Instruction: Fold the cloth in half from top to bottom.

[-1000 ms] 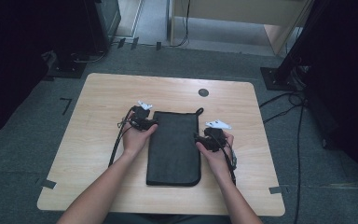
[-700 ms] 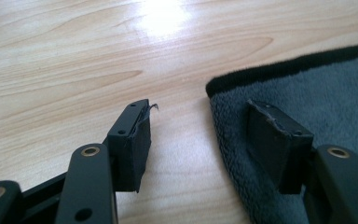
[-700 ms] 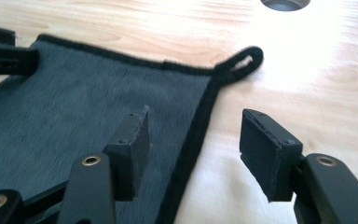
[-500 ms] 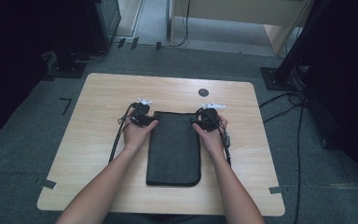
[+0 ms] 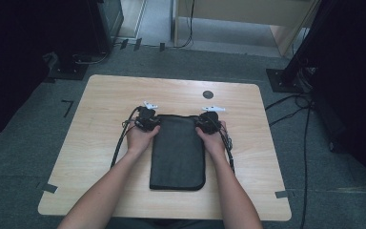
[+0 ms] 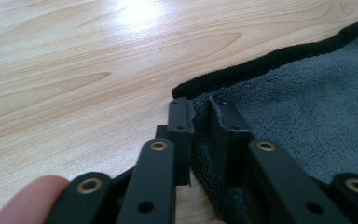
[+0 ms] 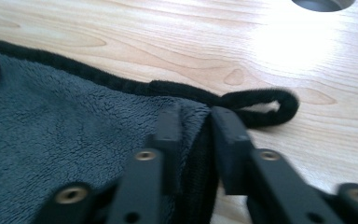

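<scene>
No writing can be read anywhere. The folded dark grey towel (image 5: 177, 151) lies lengthwise at mid-table. The left gripper (image 6: 199, 116) has just closed and pinches its far left corner; the right gripper (image 7: 196, 122) has just closed on the far right corner, beside the hanging loop (image 7: 261, 106). Bare table (image 5: 100, 100) lies beyond and to both sides.

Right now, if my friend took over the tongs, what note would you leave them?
Left tongs: jaws have just been closing, now pinching the far left corner of the grey towel.
Right tongs: jaws have just been closing too, pinching the far right corner beside the black hanging loop.
Towel: folded into a long strip, lying flat in the middle of the wooden table.
Done: both far corners are gripped.
Left: probably lift the two corners together and fold or move the towel; it has not left the table yet.
</scene>
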A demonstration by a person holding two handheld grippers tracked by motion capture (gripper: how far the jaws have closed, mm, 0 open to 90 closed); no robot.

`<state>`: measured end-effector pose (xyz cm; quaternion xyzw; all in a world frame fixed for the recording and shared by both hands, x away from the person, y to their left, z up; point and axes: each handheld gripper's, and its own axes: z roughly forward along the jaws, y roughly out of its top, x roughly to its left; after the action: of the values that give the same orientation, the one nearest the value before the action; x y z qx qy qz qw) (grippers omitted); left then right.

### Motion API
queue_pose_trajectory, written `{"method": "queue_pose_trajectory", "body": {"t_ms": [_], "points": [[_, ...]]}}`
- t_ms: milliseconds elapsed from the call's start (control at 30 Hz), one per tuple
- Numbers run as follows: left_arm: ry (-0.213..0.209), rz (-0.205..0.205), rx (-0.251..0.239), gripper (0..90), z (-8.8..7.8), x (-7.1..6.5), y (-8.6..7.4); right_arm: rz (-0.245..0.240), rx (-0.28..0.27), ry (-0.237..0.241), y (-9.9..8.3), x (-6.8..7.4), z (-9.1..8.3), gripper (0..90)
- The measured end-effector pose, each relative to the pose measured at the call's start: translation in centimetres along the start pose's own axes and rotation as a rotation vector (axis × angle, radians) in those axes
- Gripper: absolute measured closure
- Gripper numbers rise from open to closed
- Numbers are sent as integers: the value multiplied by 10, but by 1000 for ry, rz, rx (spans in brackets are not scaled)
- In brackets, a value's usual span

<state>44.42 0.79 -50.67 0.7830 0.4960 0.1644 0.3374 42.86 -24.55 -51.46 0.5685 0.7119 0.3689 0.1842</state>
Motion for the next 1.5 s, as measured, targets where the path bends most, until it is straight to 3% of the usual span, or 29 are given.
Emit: {"method": "queue_pose_trajectory", "body": {"t_ms": [67,267,367,433,467,600,700,800,900,1033,1167,1233,1267,1333,1400,1500], "points": [[-11,-16,-8,879,-2,1,2,6,-8,12,0,-1,-1,832],[-6,17,-68,900,-17,0,21,-23,-76,2,15,3,-12,852],[-26,24,-135,900,-37,1,37,-2,-140,20,27,0,-25,851],[-46,45,-174,900,-51,-1,38,13,-182,39,31,0,-36,851],[-52,67,-202,900,-61,-3,35,8,-197,44,32,1,-42,851],[-108,115,-254,899,-87,-7,12,-89,-247,52,21,11,-70,850],[-140,159,-259,899,-103,-13,-7,-184,-246,63,-3,21,-93,850],[-184,192,-256,898,-119,-23,-32,-236,-238,86,-27,28,-112,849],[-225,220,-233,896,-129,-35,-60,-241,-232,111,-52,30,-131,848],[-269,227,-181,894,-135,-42,-95,-189,-188,173,-86,31,-144,846],[-247,244,-106,881,-130,-43,-121,-243,-92,195,-113,39,-141,803],[-247,229,-89,817,-127,-42,-133,-270,-30,184,-120,41,-138,688],[-253,221,-87,790,-127,-41,-135,-267,-9,180,-122,39,-139,652],[-255,202,-99,715,-130,-37,-135,-231,-29,191,-121,32,-144,609],[-270,151,-132,670,-134,-31,-133,-203,-52,194,-118,25,-150,598],[-265,139,-162,611,-135,-29,-132,-188,-56,231,-116,24,-152,576]]}}
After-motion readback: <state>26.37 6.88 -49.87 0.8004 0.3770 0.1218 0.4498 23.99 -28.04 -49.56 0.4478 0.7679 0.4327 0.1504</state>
